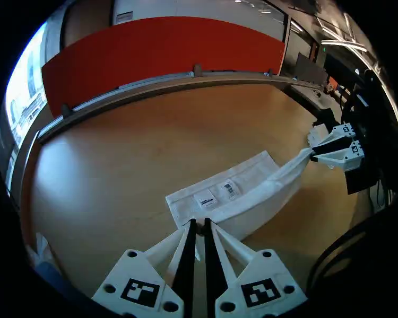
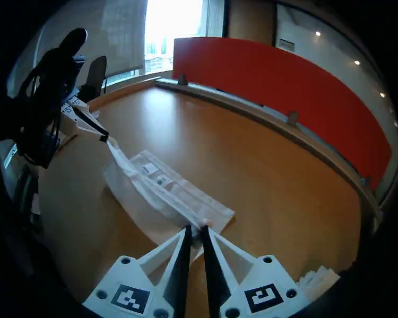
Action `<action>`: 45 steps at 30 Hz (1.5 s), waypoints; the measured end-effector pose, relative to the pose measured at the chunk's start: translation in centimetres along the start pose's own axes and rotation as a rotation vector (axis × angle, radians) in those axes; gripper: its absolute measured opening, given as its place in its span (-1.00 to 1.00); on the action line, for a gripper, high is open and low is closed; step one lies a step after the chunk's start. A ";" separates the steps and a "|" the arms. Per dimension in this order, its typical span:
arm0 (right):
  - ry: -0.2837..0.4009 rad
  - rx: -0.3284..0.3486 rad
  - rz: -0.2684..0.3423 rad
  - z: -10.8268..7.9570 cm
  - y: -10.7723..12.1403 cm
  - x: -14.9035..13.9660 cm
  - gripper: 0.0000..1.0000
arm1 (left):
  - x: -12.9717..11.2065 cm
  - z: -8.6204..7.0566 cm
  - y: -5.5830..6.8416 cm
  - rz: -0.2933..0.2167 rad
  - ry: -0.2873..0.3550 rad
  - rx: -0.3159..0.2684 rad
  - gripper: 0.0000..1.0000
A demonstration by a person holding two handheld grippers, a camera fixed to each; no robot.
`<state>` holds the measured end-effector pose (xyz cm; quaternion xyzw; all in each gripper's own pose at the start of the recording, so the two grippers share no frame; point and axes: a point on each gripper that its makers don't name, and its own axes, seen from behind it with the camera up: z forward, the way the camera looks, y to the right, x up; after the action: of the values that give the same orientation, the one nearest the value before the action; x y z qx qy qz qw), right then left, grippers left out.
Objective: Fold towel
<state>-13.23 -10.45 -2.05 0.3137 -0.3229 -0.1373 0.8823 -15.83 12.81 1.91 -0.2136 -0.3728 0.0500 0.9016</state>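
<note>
Nearest to me, the left gripper has its tongs pressed together on one corner of the towel, and the right gripper is clamped the same way on the other corner of that long edge. Between them the edge hangs lifted in a shallow sag. The rest of the towel lies flat near the middle of the table, its far long edge down on the wood and two small labels facing up.

I judge the fold begun but not made: the edge is gripped and raised, not yet carried over to the far edge. The strip already looks narrow, so it may have a fold in it, though I cannot tell. Laying the edge down, squaring the corners and any crosswise fold remain.

As for containers, the towel rests straight on the wood, in no bin or basket. A small white stack sits at the table's near edge; I cannot tell what it is. Beyond the far edge stands a red partition.
</note>
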 end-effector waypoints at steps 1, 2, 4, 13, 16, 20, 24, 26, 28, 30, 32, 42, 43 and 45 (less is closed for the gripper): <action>-0.003 0.001 0.001 0.2 0.0 -0.1 -0.70 | -0.1 0.3 -0.1 0.001 -0.003 0.001 -0.78; -0.006 0.002 0.002 0.4 0.1 -0.2 -0.70 | -0.2 0.5 -0.2 0.001 -0.005 0.002 -0.78; -0.013 0.003 0.004 0.8 0.2 -0.4 -0.70 | -0.4 1.0 -0.4 0.004 -0.010 0.005 -0.78; -0.047 -0.012 0.012 3.3 1.3 -1.5 -0.69 | -0.9 4.2 -1.2 -0.005 -0.022 0.005 -0.78; -0.057 -0.013 0.019 4.0 1.5 -1.9 -0.69 | -1.2 5.2 -1.4 -0.008 -0.031 0.008 -0.78; -0.067 -0.014 0.032 4.9 1.7 -2.4 -0.67 | -1.6 6.2 -1.7 0.000 -0.044 0.013 -0.78; -0.080 -0.016 0.045 5.6 1.9 -2.8 -0.63 | -1.9 6.9 -1.9 0.010 -0.053 0.021 -0.78; -0.083 -0.022 0.048 5.9 2.1 -3.0 -0.60 | -1.9 7.2 -2.0 0.013 -0.055 0.028 -0.78; -0.085 -0.030 0.049 6.1 2.3 -3.1 -0.55 | -1.9 7.4 -2.2 0.016 -0.055 0.036 -0.75; -0.087 -0.038 0.051 6.3 2.5 -3.2 -0.53 | -1.8 7.6 -2.3 0.019 -0.054 0.045 -0.71; -0.085 -0.050 0.054 6.6 2.8 -3.2 -0.50 | -1.7 7.7 -2.4 0.028 -0.053 0.051 -0.61; -0.075 -0.118 0.073 6.7 4.6 -2.9 0.10 | -1.2 7.6 -3.4 0.063 -0.044 0.092 -0.04; -0.075 -0.118 0.074 6.7 4.6 -2.9 0.24 | -1.2 7.6 -3.4 0.061 -0.045 0.093 0.05; -0.075 -0.119 0.075 6.6 4.7 -2.8 0.49 | -1.3 7.4 -3.6 0.055 -0.047 0.093 0.28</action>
<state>-19.51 -8.70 3.49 0.2429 -0.3585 -0.1347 0.8912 -22.12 11.86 7.24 -0.1805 -0.3852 0.0973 0.8998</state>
